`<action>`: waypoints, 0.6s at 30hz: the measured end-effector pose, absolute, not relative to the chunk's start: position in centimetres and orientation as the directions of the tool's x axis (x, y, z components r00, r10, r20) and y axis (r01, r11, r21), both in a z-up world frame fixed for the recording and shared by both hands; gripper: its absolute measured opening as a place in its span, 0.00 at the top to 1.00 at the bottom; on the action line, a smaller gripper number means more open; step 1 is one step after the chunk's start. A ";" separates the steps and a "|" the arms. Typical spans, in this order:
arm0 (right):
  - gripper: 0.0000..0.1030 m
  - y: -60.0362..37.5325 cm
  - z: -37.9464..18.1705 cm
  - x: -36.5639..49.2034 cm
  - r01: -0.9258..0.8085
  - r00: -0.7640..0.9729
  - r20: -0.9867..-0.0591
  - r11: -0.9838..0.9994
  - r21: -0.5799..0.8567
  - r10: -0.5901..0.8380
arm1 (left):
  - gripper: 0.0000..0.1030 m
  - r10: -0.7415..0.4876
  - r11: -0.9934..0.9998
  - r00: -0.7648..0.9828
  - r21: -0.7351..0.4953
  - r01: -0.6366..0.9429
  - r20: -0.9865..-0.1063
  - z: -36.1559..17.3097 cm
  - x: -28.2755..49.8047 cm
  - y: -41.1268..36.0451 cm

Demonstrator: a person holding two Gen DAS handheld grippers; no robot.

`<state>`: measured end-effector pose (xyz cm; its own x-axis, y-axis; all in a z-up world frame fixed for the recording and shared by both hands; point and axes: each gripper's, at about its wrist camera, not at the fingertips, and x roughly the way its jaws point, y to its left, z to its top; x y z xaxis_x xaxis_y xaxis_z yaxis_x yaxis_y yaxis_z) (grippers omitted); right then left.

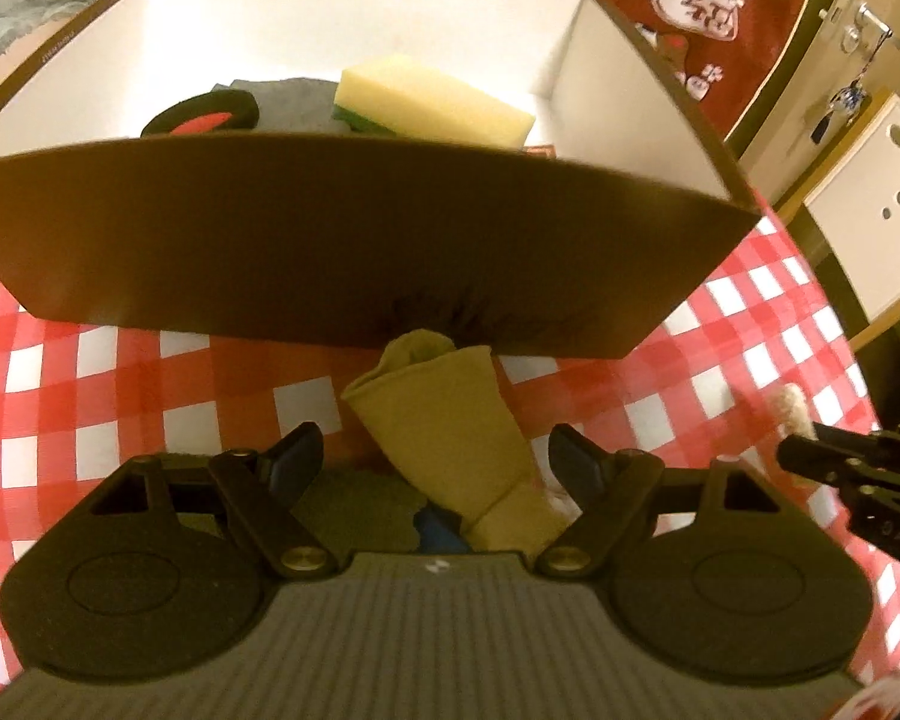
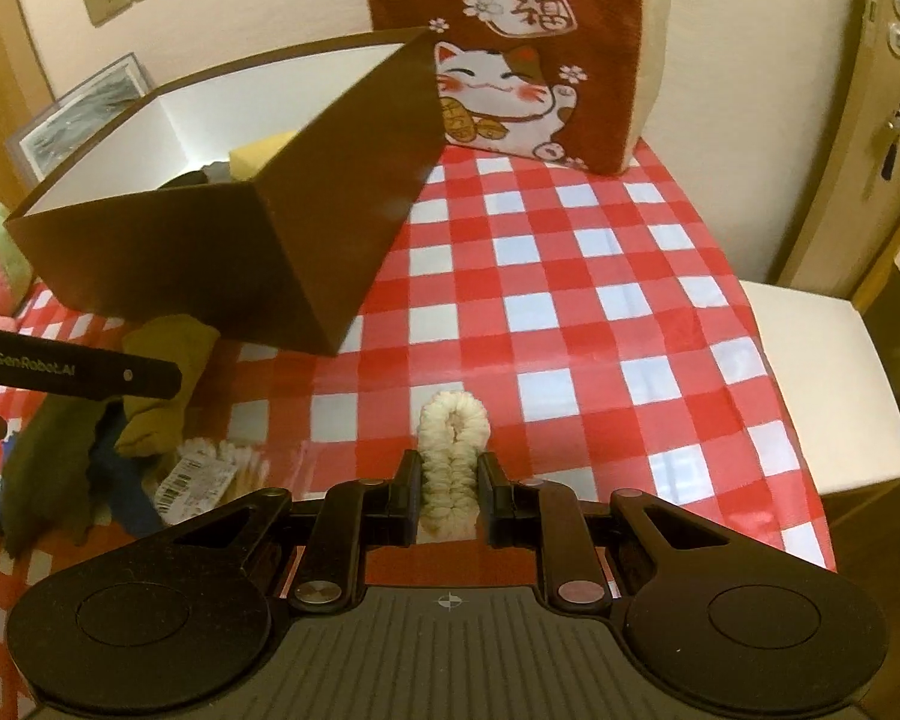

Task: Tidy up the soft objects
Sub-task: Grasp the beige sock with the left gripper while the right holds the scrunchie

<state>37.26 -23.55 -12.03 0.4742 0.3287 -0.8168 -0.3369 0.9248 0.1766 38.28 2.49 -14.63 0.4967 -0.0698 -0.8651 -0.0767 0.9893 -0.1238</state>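
Observation:
A brown box (image 1: 360,240) with a white inside stands on the red-checked cloth; in it lie a yellow sponge (image 1: 432,99), a grey cloth and a black-and-red item (image 1: 207,114). In front of the box lies a folded mustard cloth (image 1: 450,426), and my left gripper (image 1: 432,459) hangs open over it, fingers on either side. My right gripper (image 2: 450,483) is shut on a cream fluffy scrunchie (image 2: 453,441) above the cloth. The same box (image 2: 222,228) shows in the right wrist view, with the mustard cloth (image 2: 162,384) beneath the left gripper's finger (image 2: 90,369).
Olive and blue cloths (image 2: 60,468) and a bag of cotton swabs (image 2: 216,471) lie near the mustard cloth. A red lucky-cat cushion (image 2: 510,60) stands behind the table. A white chair seat (image 2: 822,372) is at the right, a door (image 2: 894,90) beyond it.

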 end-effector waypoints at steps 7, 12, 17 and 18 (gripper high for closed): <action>0.81 -24.2 -12.6 37.3 -0.313 0.465 -0.827 0.933 0.180 0.315 | 0.41 -0.076 0.990 0.473 -0.123 -0.068 -0.878 -16.3 38.9 2.3; 0.81 -24.3 -12.9 37.2 -0.305 0.459 -0.830 0.934 0.186 0.316 | 0.78 -0.119 0.990 0.478 -0.140 -0.008 -0.870 -16.2 38.6 1.7; 0.81 -24.2 -13.0 37.2 -0.303 0.454 -0.833 0.934 0.189 0.316 | 0.75 -0.121 0.989 0.469 -0.149 -0.023 -0.875 -16.3 38.5 1.8; 0.81 -24.2 -13.0 37.3 -0.303 0.453 -0.834 0.934 0.189 0.316 | 0.75 -0.121 0.989 0.468 -0.149 -0.023 -0.875 -16.3 38.5 1.8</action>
<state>37.25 -24.20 -13.05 0.4531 0.3155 -0.8338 -0.3028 0.9341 0.1890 38.54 1.79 -16.30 0.4679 -0.1211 -0.8755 -0.0226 0.9886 -0.1489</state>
